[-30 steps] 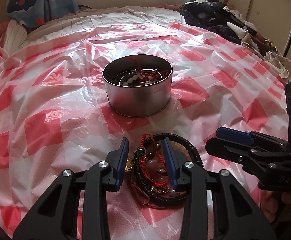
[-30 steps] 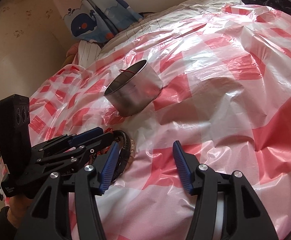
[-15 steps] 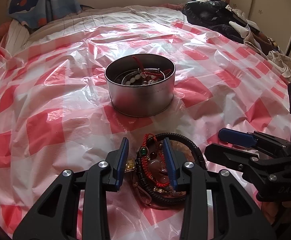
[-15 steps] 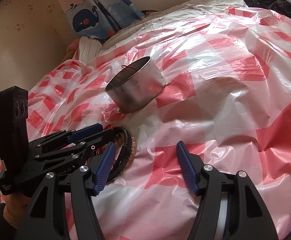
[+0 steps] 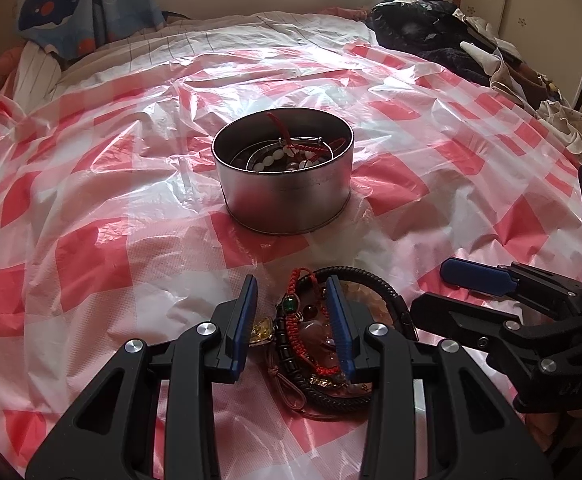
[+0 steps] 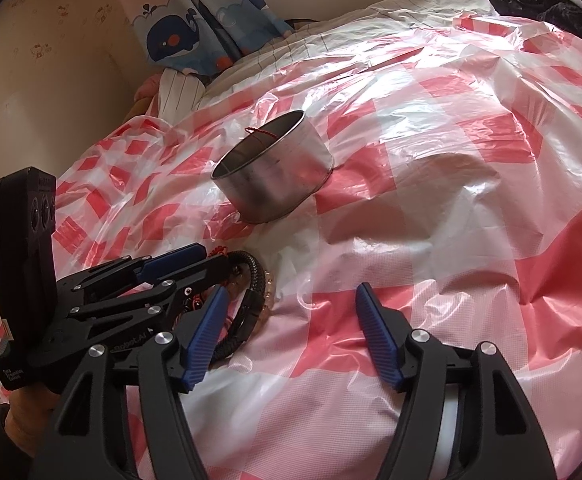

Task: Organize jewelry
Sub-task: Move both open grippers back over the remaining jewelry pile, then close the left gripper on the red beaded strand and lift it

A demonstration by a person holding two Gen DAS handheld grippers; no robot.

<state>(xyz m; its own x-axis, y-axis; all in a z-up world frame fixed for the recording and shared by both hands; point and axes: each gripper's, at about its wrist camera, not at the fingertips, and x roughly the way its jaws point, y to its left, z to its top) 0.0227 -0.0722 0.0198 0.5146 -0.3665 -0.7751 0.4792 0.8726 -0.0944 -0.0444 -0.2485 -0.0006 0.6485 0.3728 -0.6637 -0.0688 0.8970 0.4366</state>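
A pile of bracelets [image 5: 315,340] lies on the red-and-white checked plastic sheet: a red braided one, bead strings and a black braided cord [image 5: 375,280]. My left gripper [image 5: 293,300] is open, its blue pads straddling the pile. A round metal tin [image 5: 283,184] stands beyond it with white beads and a red cord inside. In the right wrist view my right gripper [image 6: 291,304] is open and empty over the sheet, just right of the pile [image 6: 255,292]; the tin [image 6: 275,176] is further back.
The sheet [image 5: 91,200] covers a bed. A whale-print curtain [image 5: 63,4] hangs at the back left. Dark clothes [image 5: 431,36] are heaped at the back right. The right gripper's body [image 5: 531,320] sits close on the right of the pile.
Both views have tipped slightly, so the tin sits a little lower in frame. The left gripper stays open around the pile; the right gripper stays open beside it.
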